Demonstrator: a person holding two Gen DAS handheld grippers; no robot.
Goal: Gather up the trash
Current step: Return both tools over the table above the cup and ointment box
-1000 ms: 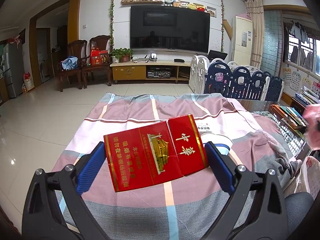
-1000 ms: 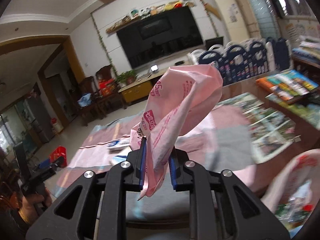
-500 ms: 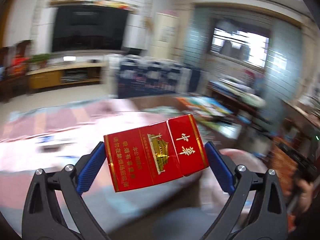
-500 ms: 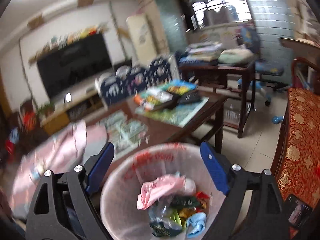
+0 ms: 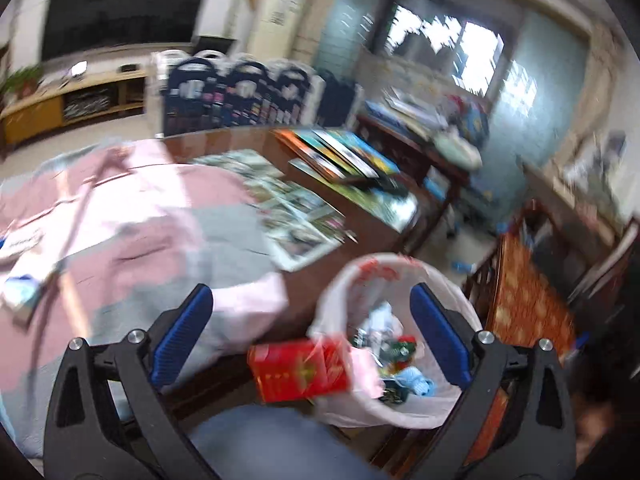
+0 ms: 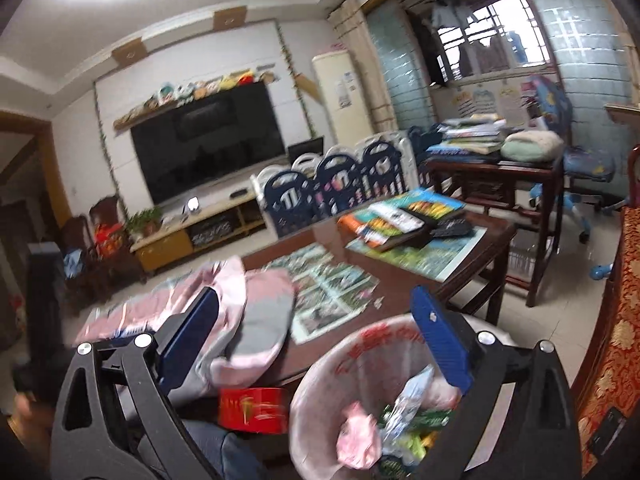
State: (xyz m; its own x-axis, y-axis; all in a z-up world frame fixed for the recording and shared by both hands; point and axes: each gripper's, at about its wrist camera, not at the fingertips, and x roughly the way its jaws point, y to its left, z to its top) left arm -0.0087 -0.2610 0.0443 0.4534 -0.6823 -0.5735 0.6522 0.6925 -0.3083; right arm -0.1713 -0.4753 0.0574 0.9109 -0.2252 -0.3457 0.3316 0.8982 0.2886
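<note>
Hovering wide-open right gripper [image 6: 316, 336] over bin [image 6: 320, 376], left gripper [image 5: 312, 336] released too, red pack [image 5: 298, 370] loose below, table edge [image 5: 412, 236] ahead.

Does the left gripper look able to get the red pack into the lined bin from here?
Probably yes. The left gripper stands open over the bin, and the red pack hangs loose at its near rim, touching neither pad, with nothing between them.
</note>
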